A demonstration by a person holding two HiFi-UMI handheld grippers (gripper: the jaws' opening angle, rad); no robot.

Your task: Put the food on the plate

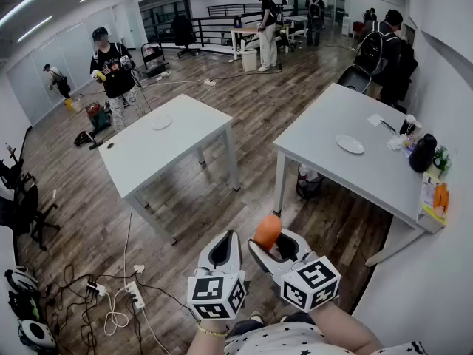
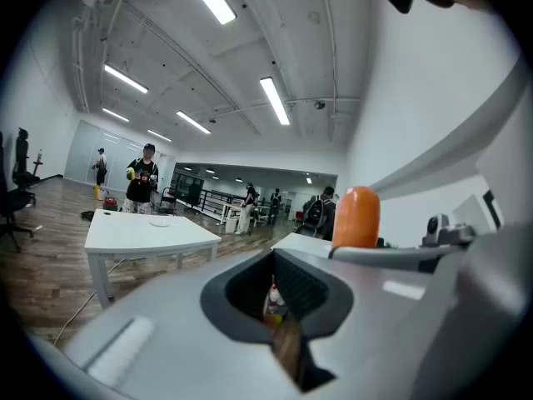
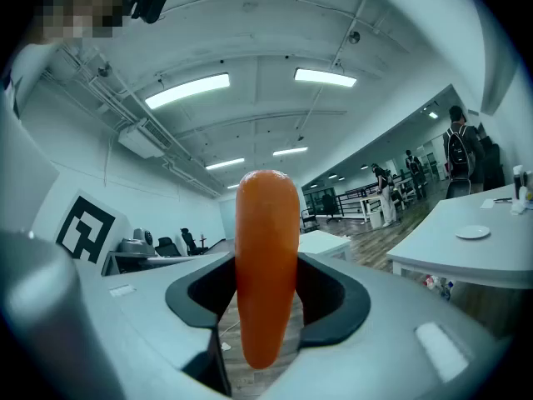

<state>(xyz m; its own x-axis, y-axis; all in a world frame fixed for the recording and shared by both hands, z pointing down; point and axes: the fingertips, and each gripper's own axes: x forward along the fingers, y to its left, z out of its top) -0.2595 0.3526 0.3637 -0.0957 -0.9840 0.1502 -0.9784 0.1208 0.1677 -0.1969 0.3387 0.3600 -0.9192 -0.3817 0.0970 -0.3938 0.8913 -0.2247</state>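
An orange carrot (image 1: 267, 231) stands upright between the jaws of my right gripper (image 1: 270, 244), which is shut on it in the air above the wooden floor. In the right gripper view the carrot (image 3: 266, 273) fills the middle, pinched at both sides by the dark pads. My left gripper (image 1: 224, 248) hangs just to the left, shut with nothing in it. From the left gripper (image 2: 279, 307), the carrot (image 2: 356, 217) shows at the right. A white plate (image 1: 349, 144) lies on the grey table (image 1: 336, 168) at the right, far ahead of both grippers; the same plate (image 3: 473, 232) shows in the right gripper view.
A second white table (image 1: 148, 157) with another plate (image 1: 161, 123) stands at the left. Bottles and a dark bag (image 1: 423, 152) crowd the right table's far end. Cables and a power strip (image 1: 118, 294) lie on the floor at the lower left. Several people stand further back.
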